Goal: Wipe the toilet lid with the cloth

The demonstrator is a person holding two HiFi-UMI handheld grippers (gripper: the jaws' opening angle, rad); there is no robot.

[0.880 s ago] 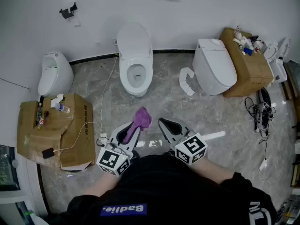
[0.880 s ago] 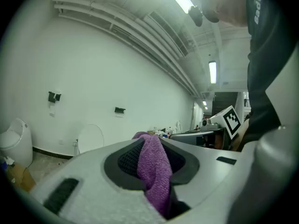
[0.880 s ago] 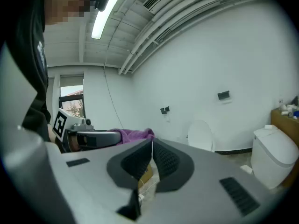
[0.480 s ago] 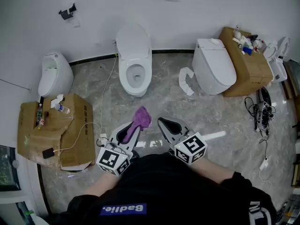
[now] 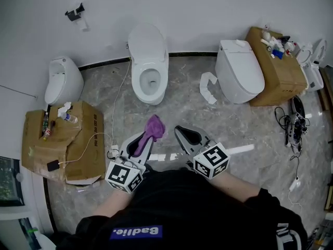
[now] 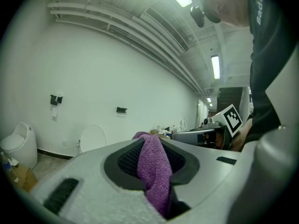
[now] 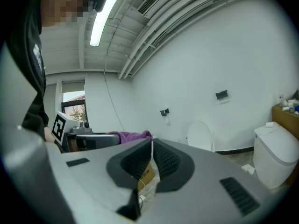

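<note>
At the far left I see a white urinal (image 5: 62, 81) against the wall (image 5: 218, 14). Nearer than it, an opened cardboard box (image 5: 78, 150) sits on the marble floor (image 5: 177, 105), with a plastic bottle (image 5: 66, 117) lying on its flaps.

The left gripper (image 5: 141, 139) is held low and near, just right of that box. I find its jaws clenched on the purple cloth (image 5: 151, 130), which is pinched between the pads and bunches out past the tips. The cloth is up off the floor and well apart from the toilet (image 5: 148, 79) beyond it.

That toilet stands in the middle against the far wall. Its toilet lid (image 5: 148, 41) is raised and leans back, leaving the bowl open. The cloth is not in contact with the lid.

The right gripper (image 5: 183, 133) sits just beside the left one, on its right, at about the same nearness. In its own view the pads meet at the tips, and I see nothing gripped between them.

Further right, a curved white piece (image 5: 208, 87) lies on the floor beside a second toilet (image 5: 240, 72), whose lid is down. A second cardboard box (image 5: 276, 69) stands against the wall to the right of it, with small bottles (image 5: 274, 48) on top. Dark cables (image 5: 291, 126) lie on the floor at the far right
</note>
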